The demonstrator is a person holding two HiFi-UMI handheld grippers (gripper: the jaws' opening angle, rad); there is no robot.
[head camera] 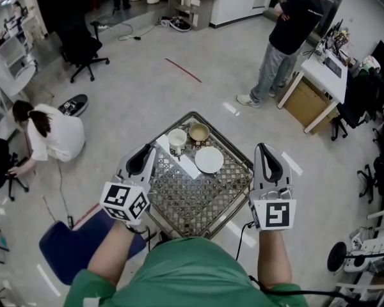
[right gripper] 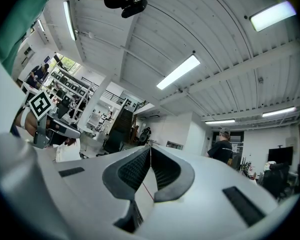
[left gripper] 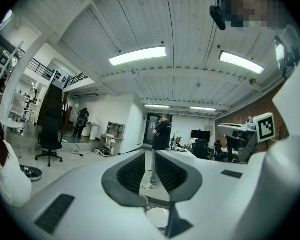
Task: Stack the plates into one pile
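A small table with a metal lattice top [head camera: 198, 203] stands below me. On its far half lie a round white plate [head camera: 209, 160], a brown bowl [head camera: 199, 132], a white cup-like bowl [head camera: 177, 139] and a long white rectangular dish [head camera: 182, 160]. My left gripper [head camera: 143, 151] hovers level over the table's left edge, with a narrow gap between its pads and nothing in it. In the left gripper view [left gripper: 150, 154] the white plate [left gripper: 157, 216] shows below the jaws. My right gripper [head camera: 262, 147] hangs by the right edge; its tips [right gripper: 150, 148] meet, empty.
A person [head camera: 288, 37] stands at the far right beside a white desk [head camera: 323, 75]. Another person [head camera: 51, 133] crouches on the floor at the left. A blue seat [head camera: 70, 245] sits near left, a black office chair [head camera: 83, 50] far left.
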